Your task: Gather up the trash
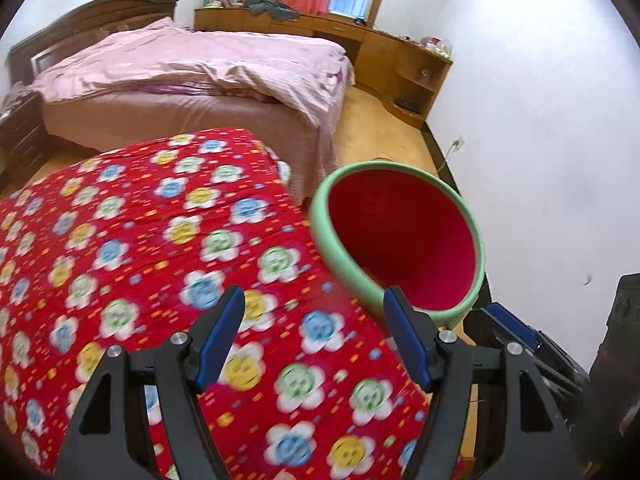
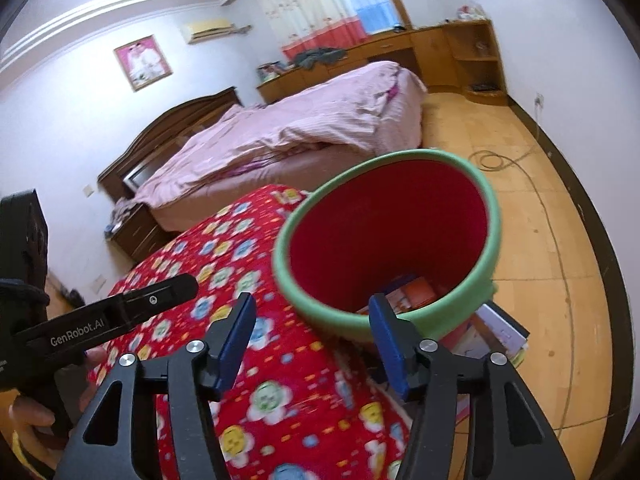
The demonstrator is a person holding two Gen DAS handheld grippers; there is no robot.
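Home bedroom, bed (image 1: 192, 68) with pink bedding, wooden headboard (image 2: 168, 128), curtained window (image 2: 360, 0)

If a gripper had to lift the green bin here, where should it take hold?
Probably the near rim of the bin, from above: one finger inside the red wall, one outside the green. The mouth is open and the body looks too wide to span. The right gripper is open and nearest.
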